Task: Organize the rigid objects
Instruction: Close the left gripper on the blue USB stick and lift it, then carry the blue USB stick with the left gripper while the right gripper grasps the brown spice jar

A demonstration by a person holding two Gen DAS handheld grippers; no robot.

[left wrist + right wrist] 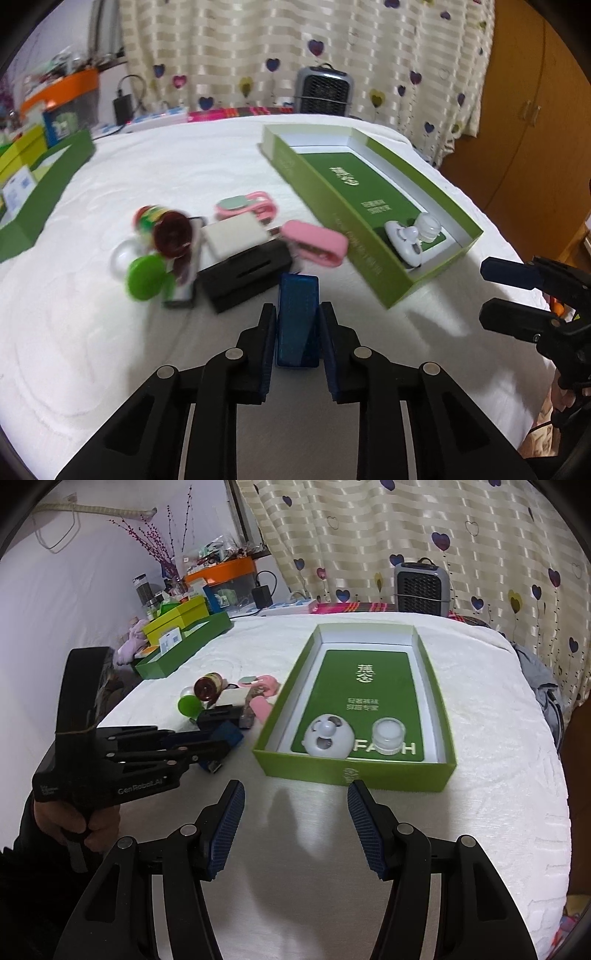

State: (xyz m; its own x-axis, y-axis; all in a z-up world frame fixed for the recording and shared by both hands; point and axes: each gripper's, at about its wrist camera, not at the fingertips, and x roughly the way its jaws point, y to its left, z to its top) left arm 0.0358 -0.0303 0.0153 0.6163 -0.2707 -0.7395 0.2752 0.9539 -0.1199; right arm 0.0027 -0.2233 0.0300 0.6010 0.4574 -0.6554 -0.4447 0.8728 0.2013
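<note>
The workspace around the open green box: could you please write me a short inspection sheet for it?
Surface: white textured bedcover, bare near the right gripper.
Job's things: open green box holds a white round gadget and a clear lidded jar.
Clutter: pile left of the box with a brown bottle, green cap, black block, pink clip.
Grippers: left gripper shut on a blue rectangular piece; right gripper open, empty.
Cables: black charger with cord at the far edge.
Surroundings: heart-print curtain, grey heater.
</note>
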